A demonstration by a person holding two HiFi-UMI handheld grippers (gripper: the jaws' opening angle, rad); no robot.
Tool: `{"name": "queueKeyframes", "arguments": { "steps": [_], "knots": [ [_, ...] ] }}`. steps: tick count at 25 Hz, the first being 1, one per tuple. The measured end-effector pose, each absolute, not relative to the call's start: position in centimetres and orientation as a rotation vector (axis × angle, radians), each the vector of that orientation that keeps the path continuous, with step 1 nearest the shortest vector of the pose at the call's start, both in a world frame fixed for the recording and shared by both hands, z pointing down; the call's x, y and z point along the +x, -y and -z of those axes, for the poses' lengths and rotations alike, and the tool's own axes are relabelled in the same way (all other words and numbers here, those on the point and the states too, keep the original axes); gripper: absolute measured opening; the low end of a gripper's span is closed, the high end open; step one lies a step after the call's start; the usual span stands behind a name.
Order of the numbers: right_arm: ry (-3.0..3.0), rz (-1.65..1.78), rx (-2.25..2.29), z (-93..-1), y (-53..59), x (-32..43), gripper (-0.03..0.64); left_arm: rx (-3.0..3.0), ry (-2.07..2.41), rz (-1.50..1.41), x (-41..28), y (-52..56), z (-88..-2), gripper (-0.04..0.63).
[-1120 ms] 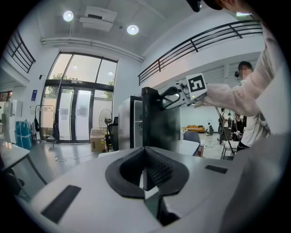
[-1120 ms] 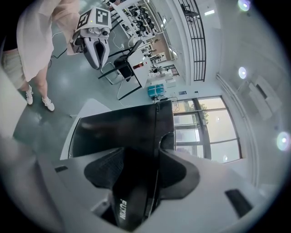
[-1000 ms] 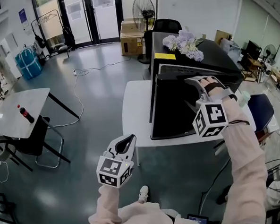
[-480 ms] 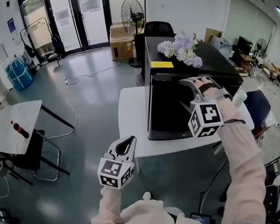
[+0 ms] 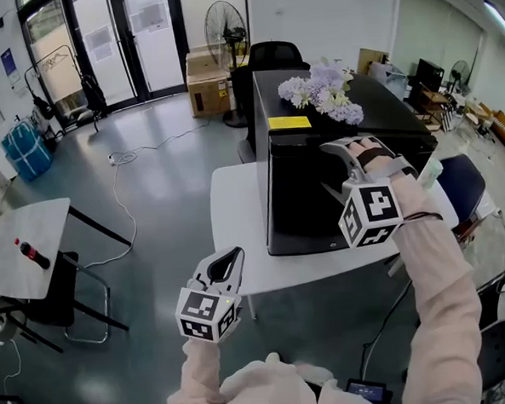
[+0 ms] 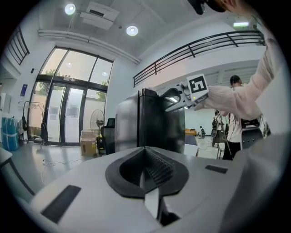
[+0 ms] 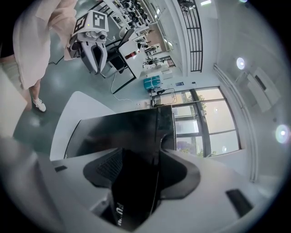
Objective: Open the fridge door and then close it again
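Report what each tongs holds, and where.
Left tongs: nothing. Right tongs have just been opening around the fridge door's upper right edge, apparently releasing it.

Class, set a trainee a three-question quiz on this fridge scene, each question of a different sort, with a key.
1. True or false: the left gripper has its jaws together, with nothing between them.
2. What lies on top of the fridge? A: flowers. B: a bottle. C: a fan.
3. Fill the gap: the gripper at the fridge is the ___ one.

Key: 1 true. 2 A. 3 right. The right gripper has the edge of the door between its jaws, which have just been opening.
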State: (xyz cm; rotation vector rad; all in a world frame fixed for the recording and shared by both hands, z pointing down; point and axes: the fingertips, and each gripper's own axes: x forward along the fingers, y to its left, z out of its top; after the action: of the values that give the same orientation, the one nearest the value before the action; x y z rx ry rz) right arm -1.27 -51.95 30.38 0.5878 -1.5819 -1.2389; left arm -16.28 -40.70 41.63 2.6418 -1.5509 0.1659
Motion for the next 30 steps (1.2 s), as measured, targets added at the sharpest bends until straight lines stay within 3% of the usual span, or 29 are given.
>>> {"name": "queueKeyframes", "arguments": {
  "steps": [10,18,21,30],
  "knots": [
    [1.575,1.260,0.647,-30.5,51.9,-1.4,0.259,2.674,1.493,-0.151,-14.8,40.9,-41.8,0.011],
    [1.838,1.258,0.948,-26.5,48.5,0.6,0.259,2.689,1.470,-0.134,-13.1,40.1,-41.9,0.011],
    [2.043,1.144,1.037,-25.5,46.0,1.7,0.253,2.690,1.461,-0.144,-12.2,39.1,-42.1,0.011],
    [2.782,0.460,1.305,-25.5,38.9,6.4,0.125,2.650,1.547,-0.084,-10.2,35.5,-40.9,0.011]
  ]
}}
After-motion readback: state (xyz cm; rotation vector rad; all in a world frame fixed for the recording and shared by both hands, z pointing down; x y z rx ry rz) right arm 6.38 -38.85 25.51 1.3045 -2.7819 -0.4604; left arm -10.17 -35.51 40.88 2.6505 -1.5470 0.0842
